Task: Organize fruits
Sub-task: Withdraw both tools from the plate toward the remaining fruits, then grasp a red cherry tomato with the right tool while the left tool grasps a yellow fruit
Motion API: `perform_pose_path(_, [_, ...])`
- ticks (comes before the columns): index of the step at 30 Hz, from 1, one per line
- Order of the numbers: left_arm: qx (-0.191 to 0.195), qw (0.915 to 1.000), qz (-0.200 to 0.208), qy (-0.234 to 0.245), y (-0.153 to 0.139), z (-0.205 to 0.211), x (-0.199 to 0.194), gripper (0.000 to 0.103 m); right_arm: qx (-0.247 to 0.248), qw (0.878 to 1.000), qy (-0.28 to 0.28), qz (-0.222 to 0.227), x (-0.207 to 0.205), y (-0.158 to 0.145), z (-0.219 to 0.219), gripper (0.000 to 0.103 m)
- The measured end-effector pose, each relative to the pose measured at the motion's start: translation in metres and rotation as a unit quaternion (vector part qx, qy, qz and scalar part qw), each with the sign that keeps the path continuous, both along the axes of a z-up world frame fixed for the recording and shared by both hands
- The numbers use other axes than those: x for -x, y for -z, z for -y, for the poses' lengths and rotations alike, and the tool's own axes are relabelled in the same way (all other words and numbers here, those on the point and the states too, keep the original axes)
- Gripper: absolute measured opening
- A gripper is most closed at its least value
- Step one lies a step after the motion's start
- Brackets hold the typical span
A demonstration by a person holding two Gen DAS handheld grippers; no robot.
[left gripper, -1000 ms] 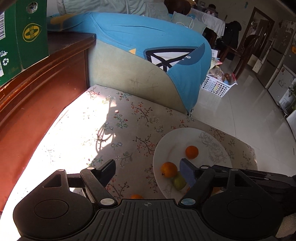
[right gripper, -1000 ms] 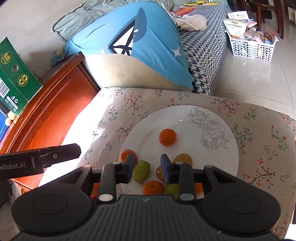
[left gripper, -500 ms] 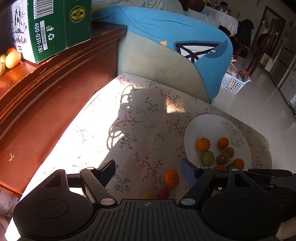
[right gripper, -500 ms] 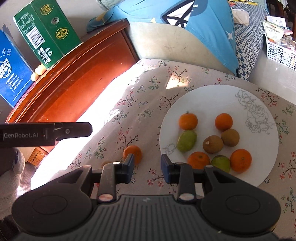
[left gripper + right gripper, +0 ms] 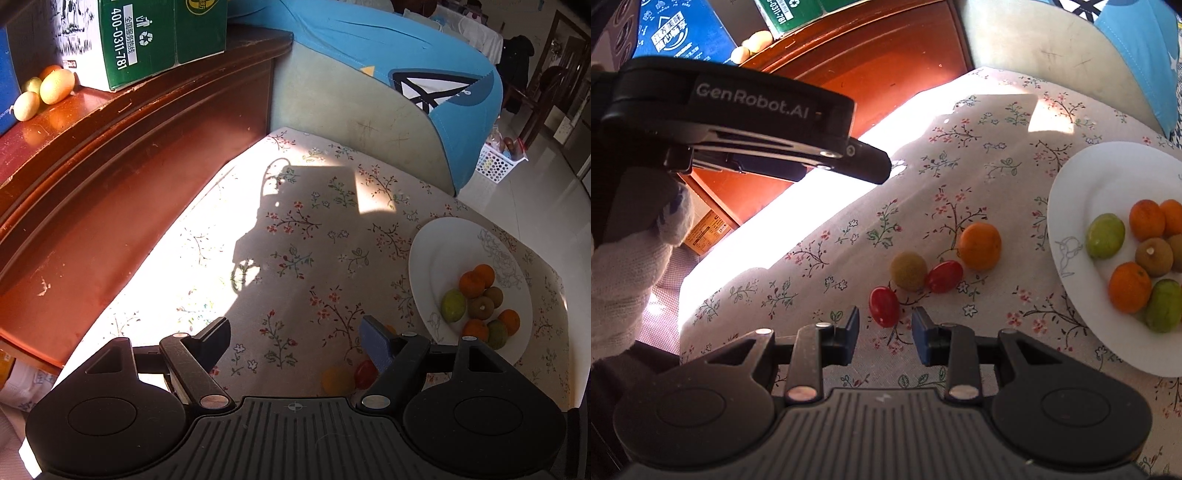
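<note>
A white plate [image 5: 1071, 192] [image 5: 436, 251] on the flowered cloth holds several oranges, green fruits and kiwis. Left of it lie loose fruits: an orange [image 5: 980, 245], an olive-yellow fruit [image 5: 908, 270] and two red cherry tomatoes [image 5: 943, 276] [image 5: 884, 306]. My right gripper [image 5: 886, 321] hangs low over the cloth, its jaws a narrow gap apart. The nearer tomato sits just ahead of that gap, untouched. My left gripper [image 5: 295, 334] stands wide open with nothing in it, and the loose fruits [image 5: 336, 380] lie by its right finger.
A dark red wooden cabinet [image 5: 110, 166] borders the cloth on the left, carrying a green carton [image 5: 147, 40] and some fruit [image 5: 55, 85]. A sofa arm with a blue cover [image 5: 406, 55] stands behind. A gloved hand [image 5: 628, 258] holds the left gripper's casing [image 5: 738, 107].
Both views have swung left, away from the plate toward the loose fruits. The right gripper has sunk closer to the cloth and now faces the nearer cherry tomato. Neither jaw gap has changed.
</note>
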State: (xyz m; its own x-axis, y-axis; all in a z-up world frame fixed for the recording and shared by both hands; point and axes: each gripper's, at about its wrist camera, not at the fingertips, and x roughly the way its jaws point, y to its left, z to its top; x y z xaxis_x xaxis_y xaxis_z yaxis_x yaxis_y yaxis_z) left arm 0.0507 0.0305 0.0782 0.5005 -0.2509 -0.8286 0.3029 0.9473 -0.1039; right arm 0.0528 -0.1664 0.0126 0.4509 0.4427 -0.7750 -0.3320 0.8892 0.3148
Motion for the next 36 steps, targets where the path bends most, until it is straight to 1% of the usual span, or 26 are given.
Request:
perform_pose_path(7, [-0.003, 1.0000, -0.008, -0.004, 0.005, -0.006, 0.000, 0.077, 0.032, 0.999, -0.001, 0.010, -0.006, 0.009, -0.015, 0.033])
perform_pose_path(10, [-0.005, 0.9999, -0.010, -0.005, 0.006, -0.007, 0.000, 0.077, 0.044, 0.999, -0.008, 0.021, -0.004, 0.010, -0.018, 0.024])
perform_pose_path(11, [-0.005, 0.9999, -0.010, -0.005, 0.007, -0.007, 0.000, 0.077, 0.046, 0.999, -0.010, 0.022, -0.004, 0.010, -0.018, 0.020])
perform_pose_path(14, [-0.007, 0.9999, -0.011, -0.001, 0.008, -0.007, 0.000, 0.077, 0.049, 0.999, -0.011, 0.017, -0.002, 0.008, -0.014, 0.019])
perform_pose_path(18, [-0.011, 0.9996, -0.022, 0.010, 0.014, -0.005, 0.000, 0.077, 0.052, 0.999, 0.000, 0.011, 0.002, 0.003, -0.001, 0.019])
perform_pose_path(23, [-0.025, 0.9987, -0.026, 0.037, 0.024, 0.001, 0.005, 0.077, 0.055, 0.998, 0.031, 0.002, 0.006, -0.002, 0.022, 0.019])
perform_pose_path(26, [-0.039, 0.9970, -0.017, 0.066, 0.030, 0.007, 0.012, 0.077, 0.057, 0.997, 0.047, 0.004, 0.007, -0.005, 0.035, 0.019])
perform_pose_path(28, [-0.049, 0.9950, -0.010, 0.086, 0.034, 0.012, 0.017, 0.077, 0.056, 0.997, 0.055, 0.002, 0.008, -0.006, 0.042, 0.019])
perform_pose_path(32, [-0.075, 0.9877, 0.005, 0.137, 0.043, 0.025, 0.029, 0.076, 0.064, 0.995, 0.074, -0.007, 0.007, -0.004, 0.050, 0.019])
perform_pose_path(36, [-0.086, 0.9832, 0.016, 0.160, 0.050, 0.032, 0.033, 0.075, 0.056, 0.994, 0.090, -0.018, 0.002, -0.004, 0.055, 0.019])
